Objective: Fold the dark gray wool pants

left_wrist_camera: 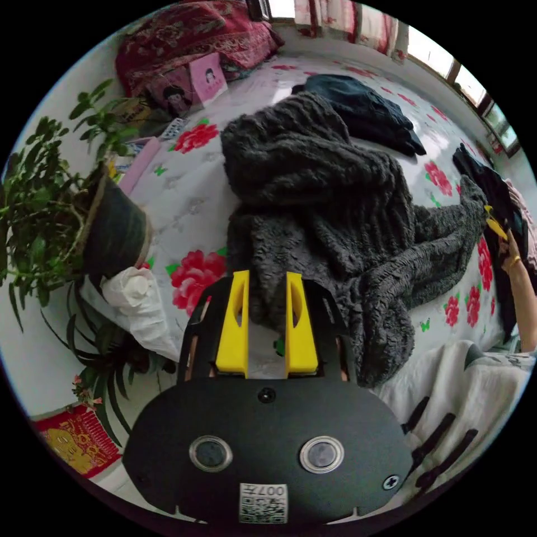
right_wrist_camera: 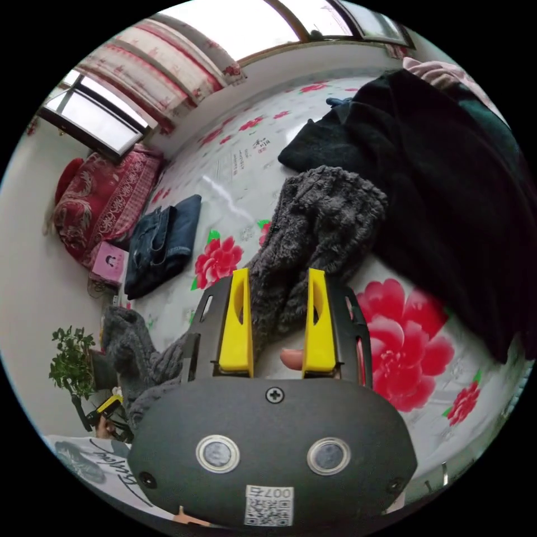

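The dark gray wool pants (left_wrist_camera: pixel 313 196) lie bunched on a white sheet with red flowers (left_wrist_camera: pixel 184 190). My left gripper (left_wrist_camera: pixel 267 279) holds their near edge, the thick cloth pinched between the yellow jaws. One leg stretches right toward my right gripper (left_wrist_camera: pixel 495 224) beside a person's arm (left_wrist_camera: pixel 523 291). In the right gripper view that leg (right_wrist_camera: pixel 319 224) runs up between the jaws of my right gripper (right_wrist_camera: pixel 277 277), which are shut on it; a fingertip (right_wrist_camera: pixel 291 358) shows behind them. The left gripper (right_wrist_camera: pixel 109 405) is small, far down the leg.
A potted plant (left_wrist_camera: pixel 112 224) and a white bag (left_wrist_camera: pixel 140 302) stand left of the pants. Folded dark blue clothes (left_wrist_camera: pixel 363 112) lie beyond them, red quilts (left_wrist_camera: pixel 190 39) further back. A heap of black clothing (right_wrist_camera: pixel 447 196) lies right of the leg.
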A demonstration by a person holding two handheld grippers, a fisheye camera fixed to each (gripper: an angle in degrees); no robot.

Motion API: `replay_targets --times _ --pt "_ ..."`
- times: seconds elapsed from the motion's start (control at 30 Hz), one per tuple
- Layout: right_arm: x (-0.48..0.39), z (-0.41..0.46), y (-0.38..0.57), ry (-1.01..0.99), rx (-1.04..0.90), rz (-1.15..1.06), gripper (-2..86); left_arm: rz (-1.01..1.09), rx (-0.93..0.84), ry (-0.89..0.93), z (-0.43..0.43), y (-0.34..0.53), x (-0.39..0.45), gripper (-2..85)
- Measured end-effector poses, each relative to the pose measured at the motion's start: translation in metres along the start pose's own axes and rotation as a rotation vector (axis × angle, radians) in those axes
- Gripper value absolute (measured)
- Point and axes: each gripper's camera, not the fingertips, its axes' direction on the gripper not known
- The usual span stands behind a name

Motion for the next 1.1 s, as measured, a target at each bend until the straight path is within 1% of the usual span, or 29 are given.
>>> replay_targets --times 0.03,0.1,0.17,0.23,0.3,0.33,0.37,0.4,0.43,0.47,0.53,0.57,0.6,0.63,0.67,0.7,0.73,0.77,0.8,0.83,0.9,0.93,1.0,1.03,1.1 --pt "-0.001 0.005 -0.004 0.008 -0.016 -0.004 8.0 0.006 -0.041 -0.016 0.014 -0.005 0.013 8.6" --pt "0.000 0.028 -0.010 -0.007 -0.123 -0.011 5.7 0.035 -0.079 -0.068 0.032 -0.012 0.030 7.3" --pt "0.004 0.033 -0.007 0.005 -0.175 -0.004 3.9 0.112 -0.088 -0.197 0.041 -0.022 0.050 6.0" --pt "0.009 0.006 0.002 -0.026 -0.085 -0.027 2.5 0.152 -0.110 -0.269 0.045 -0.028 0.057 5.4" --pt "0.022 -0.066 0.027 -0.087 0.115 -0.052 1.5 0.137 -0.112 -0.283 0.047 -0.031 0.051 4.6" --pt "0.027 -0.087 0.038 -0.095 0.167 -0.061 1.4 0.119 -0.109 -0.276 0.048 -0.031 0.044 4.3" --pt "0.038 -0.126 0.062 -0.069 0.243 -0.069 1.3 0.113 -0.093 -0.258 0.047 -0.031 0.039 4.2" --pt "0.052 -0.157 0.090 -0.018 0.280 -0.065 1.4 0.112 -0.084 -0.249 0.047 -0.031 0.038 4.2" --pt "0.061 -0.169 0.104 0.009 0.287 -0.051 1.5 0.115 -0.069 -0.234 0.046 -0.032 0.037 4.2" --pt "0.083 -0.183 0.132 0.056 0.264 0.002 1.8 0.117 -0.069 -0.230 0.047 -0.035 0.039 4.2" --pt "0.123 -0.183 0.173 0.166 0.156 0.203 2.5 0.120 -0.075 -0.244 0.049 -0.040 0.043 4.0" --pt "0.146 -0.180 0.200 0.269 0.075 0.344 3.1 0.125 -0.080 -0.257 0.050 -0.043 0.045 4.0" --pt "0.156 -0.182 0.225 0.293 0.031 0.423 3.7 0.127 -0.081 -0.260 0.050 -0.044 0.046 4.0" --pt "0.156 -0.185 0.235 0.288 0.043 0.439 4.0 0.130 -0.085 -0.263 0.049 -0.046 0.047 4.1" --pt "0.145 -0.194 0.253 0.280 0.113 0.438 4.1 0.125 -0.084 -0.270 0.048 -0.046 0.047 4.2" --pt "0.124 -0.199 0.264 0.279 0.188 0.387 4.3 0.125 -0.082 -0.267 0.047 -0.046 0.046 4.3" --pt "0.111 -0.200 0.265 0.278 0.213 0.347 4.3 0.124 -0.074 -0.257 0.044 -0.045 0.045 4.5" --pt "0.081 -0.194 0.261 0.264 0.231 0.245 4.5 0.121 -0.061 -0.246 0.040 -0.043 0.043 4.6" --pt "0.049 -0.182 0.251 0.222 0.217 0.121 4.6 0.119 -0.054 -0.241 0.038 -0.042 0.042 4.7" --pt "0.032 -0.173 0.245 0.190 0.199 0.055 4.8 0.115 -0.041 -0.232 0.034 -0.039 0.041 4.8" --pt "-0.042 -0.133 0.219 0.032 0.107 -0.196 5.5 0.108 -0.024 -0.216 0.029 -0.034 0.037 5.0" --pt "-0.062 -0.122 0.214 -0.005 0.083 -0.255 5.7 0.100 -0.011 -0.203 0.025 -0.031 0.034 5.1" --pt "-0.144 -0.077 0.200 -0.125 -0.026 -0.478 6.4 0.084 0.010 -0.179 0.019 -0.025 0.028 5.4" --pt "-0.164 -0.066 0.199 -0.147 -0.048 -0.530 6.6 0.071 0.023 -0.164 0.015 -0.021 0.023 5.8" --pt "-0.239 -0.024 0.201 -0.218 -0.146 -0.701 7.0 0.049 0.047 -0.140 0.008 -0.014 0.014 6.6"
